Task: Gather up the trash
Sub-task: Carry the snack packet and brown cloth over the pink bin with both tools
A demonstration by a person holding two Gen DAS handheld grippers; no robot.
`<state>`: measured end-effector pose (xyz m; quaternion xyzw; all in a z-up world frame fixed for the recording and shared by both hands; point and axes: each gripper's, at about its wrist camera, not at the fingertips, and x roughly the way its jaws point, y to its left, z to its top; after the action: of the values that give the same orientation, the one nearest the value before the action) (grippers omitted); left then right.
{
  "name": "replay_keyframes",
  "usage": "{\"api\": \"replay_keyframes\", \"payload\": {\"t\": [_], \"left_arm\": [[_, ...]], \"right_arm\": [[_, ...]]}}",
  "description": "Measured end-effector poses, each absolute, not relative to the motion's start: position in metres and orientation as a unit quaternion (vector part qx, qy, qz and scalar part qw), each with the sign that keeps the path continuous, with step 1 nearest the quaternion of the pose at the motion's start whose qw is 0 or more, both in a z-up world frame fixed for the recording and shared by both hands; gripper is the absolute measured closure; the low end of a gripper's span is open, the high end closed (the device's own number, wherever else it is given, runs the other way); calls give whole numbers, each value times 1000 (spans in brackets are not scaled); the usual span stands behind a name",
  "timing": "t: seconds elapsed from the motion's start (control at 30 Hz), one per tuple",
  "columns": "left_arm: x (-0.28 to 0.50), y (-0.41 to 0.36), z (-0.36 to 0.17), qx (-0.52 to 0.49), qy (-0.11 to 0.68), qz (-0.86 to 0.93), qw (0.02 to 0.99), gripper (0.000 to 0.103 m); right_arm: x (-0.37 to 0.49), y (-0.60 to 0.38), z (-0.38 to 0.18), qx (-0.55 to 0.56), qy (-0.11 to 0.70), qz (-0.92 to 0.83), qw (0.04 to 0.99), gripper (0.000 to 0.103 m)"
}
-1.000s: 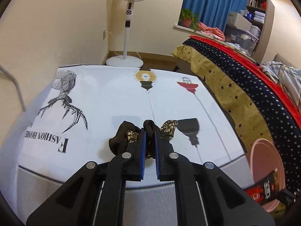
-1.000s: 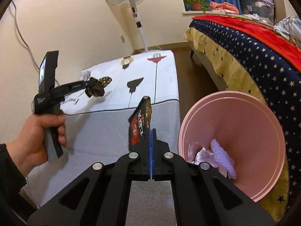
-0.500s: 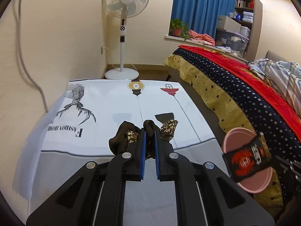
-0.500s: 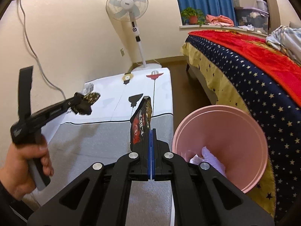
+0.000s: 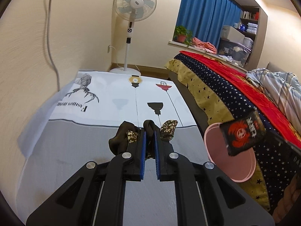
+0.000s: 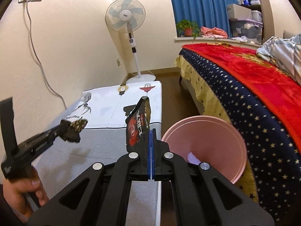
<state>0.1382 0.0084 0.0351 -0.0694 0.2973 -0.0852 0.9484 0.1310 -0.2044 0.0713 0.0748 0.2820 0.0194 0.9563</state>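
Observation:
My left gripper (image 5: 149, 133) is shut on a crumpled dark brown wrapper with a gold flower print (image 5: 122, 139), held in the air above the low table. It shows from the side in the right wrist view (image 6: 74, 130). My right gripper (image 6: 151, 131) is shut on a black and red snack bag (image 6: 138, 124), which stands upright just left of the pink trash bin (image 6: 216, 131). The bag (image 5: 242, 133) and bin (image 5: 244, 171) also show in the left wrist view. White paper (image 6: 192, 158) lies in the bin.
A low table with a white printed cloth (image 5: 112, 98) and grey front part stands along the left wall. A bed with a starry blue and red cover (image 6: 254, 98) flanks the bin on the right. A standing fan (image 6: 131, 37) is at the far end.
Both grippers have lifted and drawn back from the table, each keeping its load. The bin now looks farther off and lower in the right wrist view.

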Motion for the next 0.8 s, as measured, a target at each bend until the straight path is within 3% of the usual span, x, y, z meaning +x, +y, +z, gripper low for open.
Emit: {"api": "replay_keyframes", "payload": {"t": [0.8], "left_arm": [[116, -37, 24, -60, 296, -103, 948, 95]], "right_arm": [[107, -243, 84, 73, 265, -37, 961, 103]]}}
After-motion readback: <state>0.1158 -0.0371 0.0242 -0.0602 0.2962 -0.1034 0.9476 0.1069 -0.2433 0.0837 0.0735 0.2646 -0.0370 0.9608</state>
